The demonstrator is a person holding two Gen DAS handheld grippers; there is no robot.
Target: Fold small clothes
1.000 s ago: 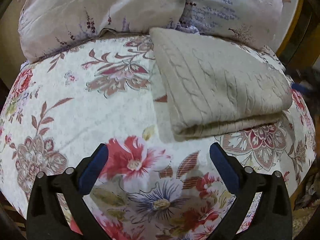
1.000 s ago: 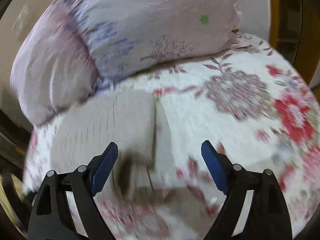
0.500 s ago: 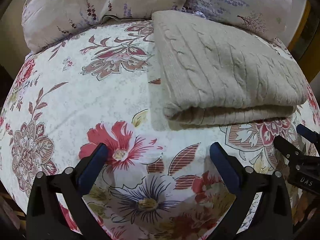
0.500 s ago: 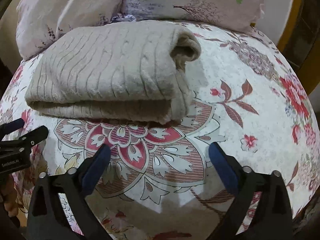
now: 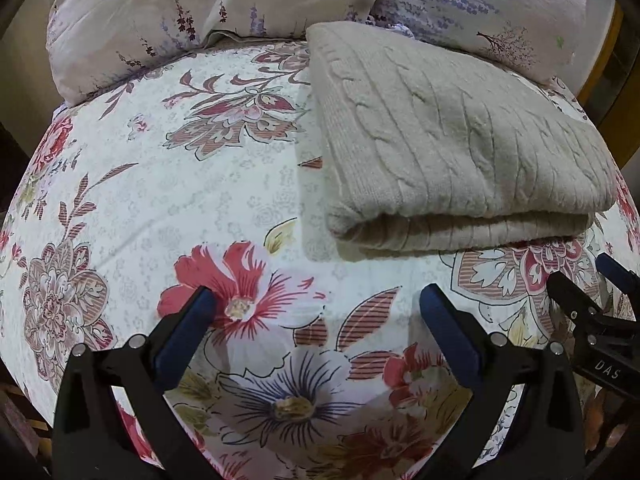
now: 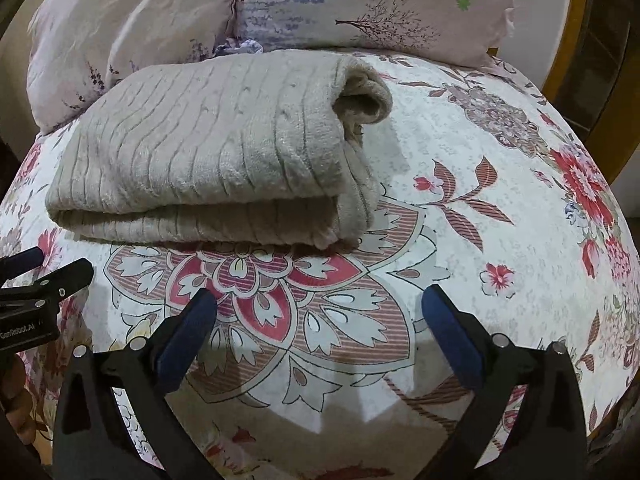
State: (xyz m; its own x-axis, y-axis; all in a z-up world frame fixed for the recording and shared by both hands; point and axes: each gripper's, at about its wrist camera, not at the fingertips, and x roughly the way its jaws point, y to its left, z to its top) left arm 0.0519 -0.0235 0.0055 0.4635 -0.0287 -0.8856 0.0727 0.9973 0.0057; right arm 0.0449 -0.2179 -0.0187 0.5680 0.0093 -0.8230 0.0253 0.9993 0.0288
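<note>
A beige cable-knit garment [image 5: 448,144] lies folded on the floral bedsheet [image 5: 192,184], its folded edge facing me; it also shows in the right wrist view [image 6: 216,156], with a rolled end at its right. My left gripper [image 5: 316,312] is open and empty, just short of the garment's near left corner. My right gripper [image 6: 318,310] is open and empty, in front of the garment's near edge. Each gripper shows at the edge of the other's view: the right one [image 5: 592,284] and the left one [image 6: 48,266].
Two pale floral pillows [image 5: 208,4] [image 6: 360,0] lie behind the garment at the head of the bed. A wooden bed frame [image 6: 592,72] runs along the right side. The bed's edge curves down at the right.
Both grippers have come in closer to the folded garment and steadied. The right view was blurred and off to the side a second ago; it now faces the garment's near edge.
</note>
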